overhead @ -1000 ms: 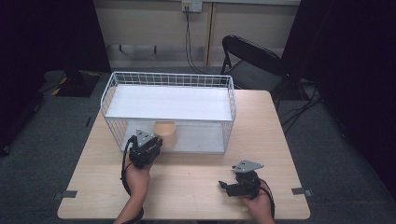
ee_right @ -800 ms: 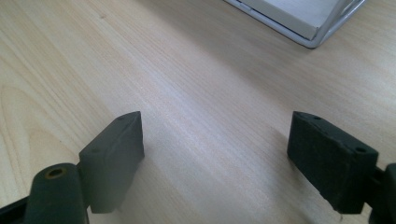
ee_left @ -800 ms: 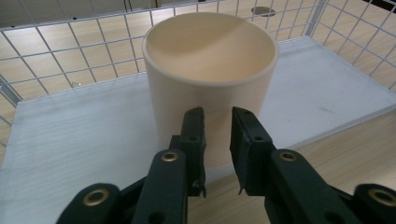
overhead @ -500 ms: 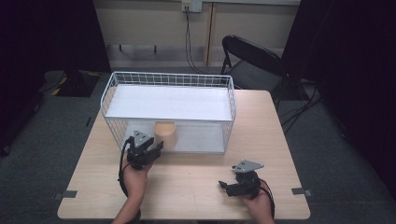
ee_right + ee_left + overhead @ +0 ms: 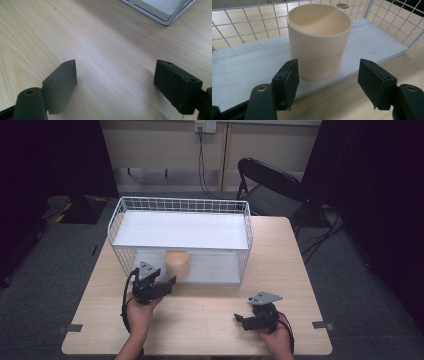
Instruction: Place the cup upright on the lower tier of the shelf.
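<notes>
A cream cup (image 5: 177, 262) stands upright on the white lower board (image 5: 242, 72) of a wire rack (image 5: 182, 200), close to the board's front edge. My left gripper (image 5: 171, 281) is at the rack's open front, pointing at the cup (image 5: 319, 45). Its jaws have just been opening. They now stand wide, with the cup just ahead of the pads (image 5: 289, 77), and neither pad presses on it. My right gripper (image 5: 240, 319) rests low over the wooden table (image 5: 210, 310) at the front right. It is open, with bare wood between its fingertips (image 5: 62, 82).
The rack's white upper shelf (image 5: 180, 230) covers the space above the cup. Wire mesh closes the rack's sides and back. A black folding chair (image 5: 270, 185) stands behind the table's far right corner. Cables trail from both grippers.
My left gripper's jaws have opened off the cup, and the hand has drawn back a little toward the person. The cup stays on the lower board. The right gripper has not moved.
</notes>
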